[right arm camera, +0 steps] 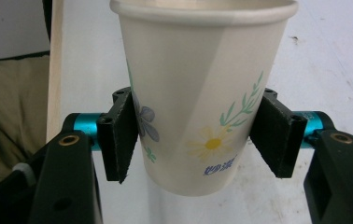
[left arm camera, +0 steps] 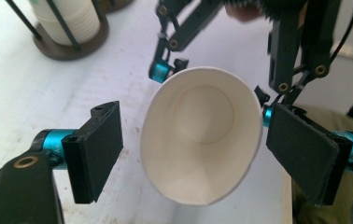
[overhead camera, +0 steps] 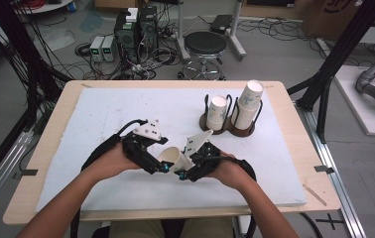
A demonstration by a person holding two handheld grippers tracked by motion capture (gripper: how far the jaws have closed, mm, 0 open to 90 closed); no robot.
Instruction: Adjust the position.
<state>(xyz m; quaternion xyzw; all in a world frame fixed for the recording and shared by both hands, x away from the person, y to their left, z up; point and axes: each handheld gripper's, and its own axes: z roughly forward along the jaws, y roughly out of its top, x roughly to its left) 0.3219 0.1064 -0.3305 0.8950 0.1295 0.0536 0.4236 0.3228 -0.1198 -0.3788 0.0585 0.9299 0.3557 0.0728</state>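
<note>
A white paper cup point(overhead camera: 175, 157) with a flower print point(right arm camera: 198, 93) is held above the white mat, between the two hands. My right gripper point(right arm camera: 195, 140) is shut on its lower body, one pad pressed to each side. The cup lies tilted, and its open mouth point(left arm camera: 202, 135) faces my left gripper point(left arm camera: 193, 154). That gripper is open, its jaws set wide on either side of the rim; the left pad point(left arm camera: 100, 149) stands clear of the cup, while the right pad point(left arm camera: 300, 149) is close to the rim. In the high view the left gripper point(overhead camera: 163, 167) and the right gripper point(overhead camera: 183, 173) meet at the cup.
A dark wire cup holder point(overhead camera: 227, 128) at the mat's back right carries two stacks of paper cups point(overhead camera: 218, 113) point(overhead camera: 247, 105). The white mat point(overhead camera: 101, 124) covers most of the wooden table point(overhead camera: 51, 134). A stool point(overhead camera: 205, 44) and cables lie beyond the table.
</note>
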